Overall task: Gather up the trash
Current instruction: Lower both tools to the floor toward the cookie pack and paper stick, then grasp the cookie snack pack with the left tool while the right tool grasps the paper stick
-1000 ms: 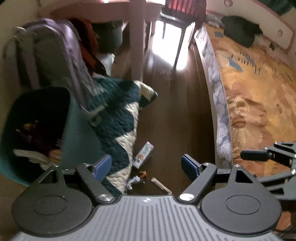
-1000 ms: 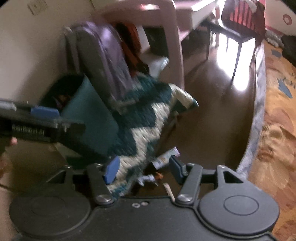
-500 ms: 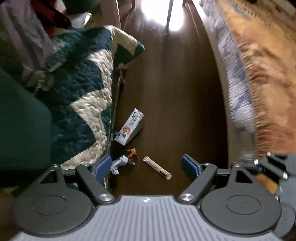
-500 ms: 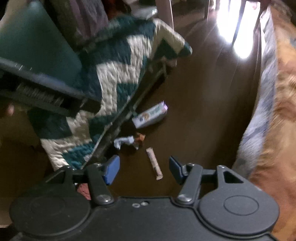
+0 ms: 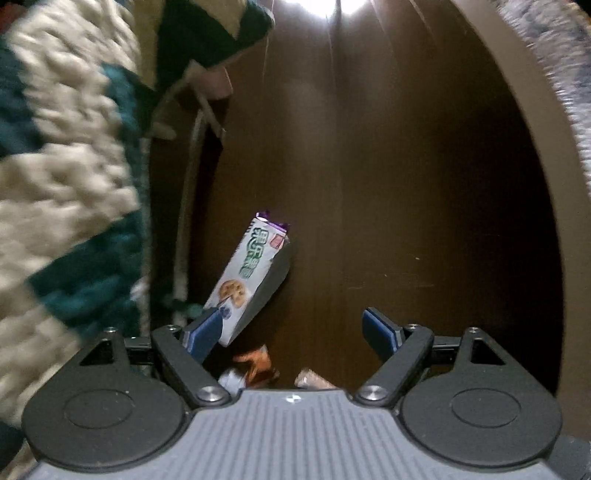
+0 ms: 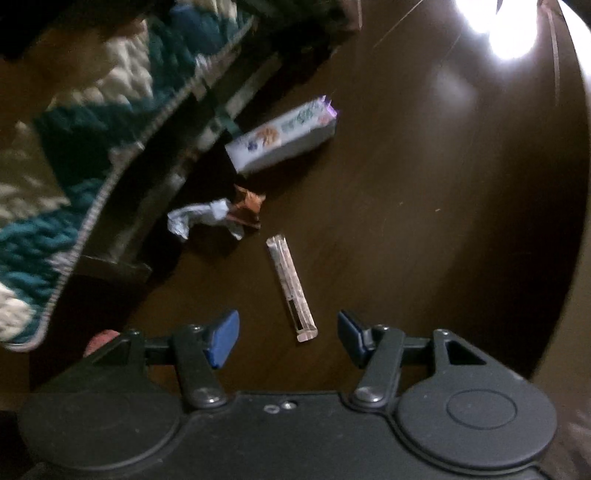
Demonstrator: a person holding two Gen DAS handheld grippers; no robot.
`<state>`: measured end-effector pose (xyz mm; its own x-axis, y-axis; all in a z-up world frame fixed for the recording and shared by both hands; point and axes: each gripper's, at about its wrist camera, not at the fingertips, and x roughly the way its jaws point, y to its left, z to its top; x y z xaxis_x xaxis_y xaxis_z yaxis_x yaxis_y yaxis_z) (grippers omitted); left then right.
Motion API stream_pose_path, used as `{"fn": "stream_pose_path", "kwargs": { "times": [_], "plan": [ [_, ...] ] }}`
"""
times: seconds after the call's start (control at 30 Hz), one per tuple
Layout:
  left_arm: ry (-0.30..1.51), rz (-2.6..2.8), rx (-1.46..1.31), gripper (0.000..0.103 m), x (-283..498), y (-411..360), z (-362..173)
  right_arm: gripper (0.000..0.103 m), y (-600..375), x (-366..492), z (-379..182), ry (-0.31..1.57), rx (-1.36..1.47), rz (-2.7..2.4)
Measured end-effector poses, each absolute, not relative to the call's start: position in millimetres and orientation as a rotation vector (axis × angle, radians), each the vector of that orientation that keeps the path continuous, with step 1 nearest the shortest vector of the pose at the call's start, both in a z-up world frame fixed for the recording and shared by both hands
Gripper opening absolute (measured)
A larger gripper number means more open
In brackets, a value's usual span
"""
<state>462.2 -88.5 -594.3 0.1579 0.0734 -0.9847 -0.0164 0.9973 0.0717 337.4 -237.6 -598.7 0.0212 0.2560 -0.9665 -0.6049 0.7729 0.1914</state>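
Trash lies on a dark wooden floor. A white cookie box (image 5: 248,277) (image 6: 282,136) rests on its side beside a quilt. Below it are a crumpled white and orange wrapper (image 6: 218,216) (image 5: 255,365) and a thin pale stick wrapper (image 6: 291,288) (image 5: 312,380). My left gripper (image 5: 291,328) hangs open low over the floor, its left fingertip overlapping the box's near end, nothing between the pads. My right gripper (image 6: 288,332) is open too, with the stick wrapper's near end lying between its fingertips, untouched.
A teal and cream zigzag quilt (image 5: 62,192) (image 6: 92,122) hangs on the left, close to the trash. A bed edge with a grey-blue patterned cover (image 5: 554,74) curves along the right. Bright sun glare (image 6: 498,26) falls on the floor farther off.
Both grippers have dropped a long way toward the floor, so the trash looks much larger and nearer. The green bin and the bags have left view. Neither gripper's opening has changed.
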Motion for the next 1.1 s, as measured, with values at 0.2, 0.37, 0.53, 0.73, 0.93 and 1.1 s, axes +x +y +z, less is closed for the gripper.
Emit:
{"fn": "stream_pose_path", "kwargs": {
  "times": [0.2,0.37,0.53,0.73,0.93,1.1],
  "plan": [
    [1.431,0.115,0.049,0.083,507.8,-73.0,-665.2,0.060,-225.6,340.1,-676.5,1.432,-0.357,0.731],
    [1.447,0.119,0.172,0.083,532.1,-70.5,-718.0,0.060,-219.2,340.3,-726.7,1.435,-0.369,0.760],
    [1.482,0.137,0.228,0.083,541.5,-62.8,-756.0,0.060,-210.5,336.0,-767.5,1.411,-0.440,0.774],
    [1.537,0.147,0.207,0.083,541.0,-45.5,-788.1,0.059,-196.5,324.8,-791.7,1.362,-0.509,0.788],
    [1.564,0.152,0.226,0.073,535.3,-40.7,-802.3,0.054,-187.4,316.2,-799.9,1.310,-0.550,0.791],
    [1.571,0.182,0.254,0.058,529.2,-47.4,-806.5,0.026,-183.8,310.3,-797.4,1.233,-0.642,0.761]
  ]
}}
